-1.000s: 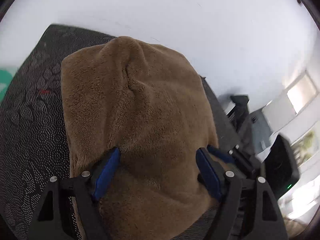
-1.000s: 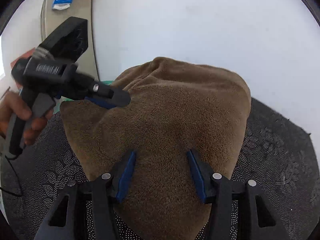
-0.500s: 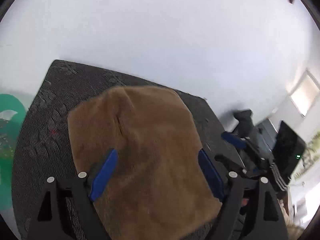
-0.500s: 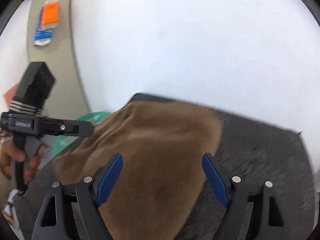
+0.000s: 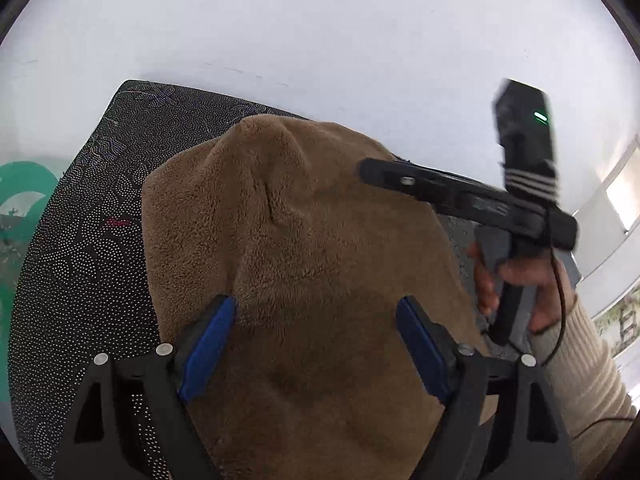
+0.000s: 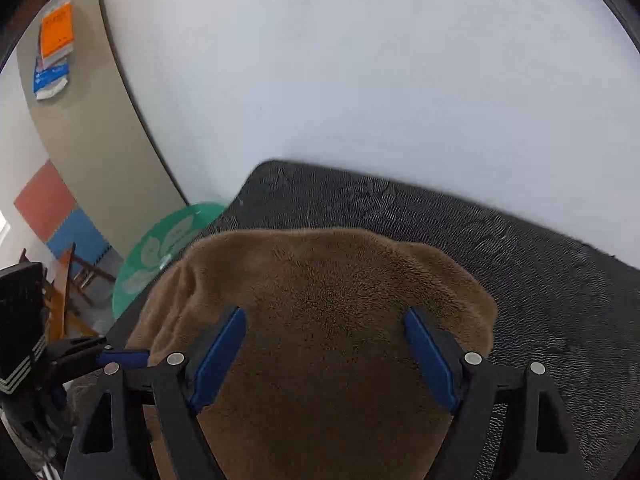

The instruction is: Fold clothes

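Both grippers, left point(image 5: 316, 344) and right point(image 6: 324, 352), hang jaws spread over the fuzzy brown folded garment point(image 5: 304, 280), whose puffy hump at 12 o'clock could probably spring open unpressed.

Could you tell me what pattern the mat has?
The mat is black with white dotted swirls, clearest in the left wrist view.
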Available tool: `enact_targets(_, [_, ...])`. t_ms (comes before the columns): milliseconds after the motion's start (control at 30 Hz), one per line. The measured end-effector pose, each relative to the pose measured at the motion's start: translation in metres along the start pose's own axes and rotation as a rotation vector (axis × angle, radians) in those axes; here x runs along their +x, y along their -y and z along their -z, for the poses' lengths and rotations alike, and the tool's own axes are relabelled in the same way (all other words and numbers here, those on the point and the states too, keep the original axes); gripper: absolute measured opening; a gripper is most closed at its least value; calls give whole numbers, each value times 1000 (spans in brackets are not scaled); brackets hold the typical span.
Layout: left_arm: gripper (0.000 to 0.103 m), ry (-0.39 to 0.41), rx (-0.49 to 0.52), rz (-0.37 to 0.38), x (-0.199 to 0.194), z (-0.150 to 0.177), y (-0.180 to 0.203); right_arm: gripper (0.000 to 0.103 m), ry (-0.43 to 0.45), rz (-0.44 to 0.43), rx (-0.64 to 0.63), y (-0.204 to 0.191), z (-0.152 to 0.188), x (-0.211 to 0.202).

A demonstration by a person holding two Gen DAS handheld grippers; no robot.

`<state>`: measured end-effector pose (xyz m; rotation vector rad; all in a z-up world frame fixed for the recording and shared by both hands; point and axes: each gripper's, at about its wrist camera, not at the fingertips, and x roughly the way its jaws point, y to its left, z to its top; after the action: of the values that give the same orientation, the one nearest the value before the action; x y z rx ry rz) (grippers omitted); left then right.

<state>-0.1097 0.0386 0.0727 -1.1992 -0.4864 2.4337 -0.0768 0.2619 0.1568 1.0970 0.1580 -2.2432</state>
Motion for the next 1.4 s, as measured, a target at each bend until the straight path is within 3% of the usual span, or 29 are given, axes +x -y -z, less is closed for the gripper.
enact_targets(133, [86, 16, 21, 7, 4, 5, -4, 83, -123, 75, -12, 3, 7, 41])
enact_targets(267, [86, 37, 43, 10, 5, 12, -7, 85, -123, 116, -59, -6, 13, 47])
enact_targets(367, [86, 0, -13, 39, -1, -2, -10, 85, -101, 131, -71, -9, 14, 42])
enact_targets(467, [86, 5, -76, 72, -14, -25, -16, 85, -24, 156, -81, -16, 21, 8])
enact_targets(600, [89, 58, -45, 44, -29, -62, -10, 85, 105, 101, -89, -33, 43, -50])
enact_targets(700, [93, 12, -17, 70, -10, -87, -5, 85, 143, 36, -102, -51, 67, -80])
enact_targets(767, [93, -31, 10, 27, 10, -95, -1, 85, 152, 3, -143, -69, 85, -99])
enact_targets(900, [93, -98, -19, -63, 46, -94, -11, 85, 117, -55, -223, -106, 106, -86])
enact_targets(1000, [93, -116, -50, -97, 59, -89, -26, 85, 51, 1, -250, -114, 129, -70])
enact_targets(1067, [93, -121, -55, -114, 65, -81, -37, 86, 51, -6, -236, -109, 138, -63])
enact_targets(1267, [93, -97, -79, -101, 65, -69, -57, 87, 76, 8, -244, -118, 144, -59])
enact_targets(1400, [93, -97, -74, -96, 48, -67, -54, 87, 108, 10, -228, -121, 145, -82])
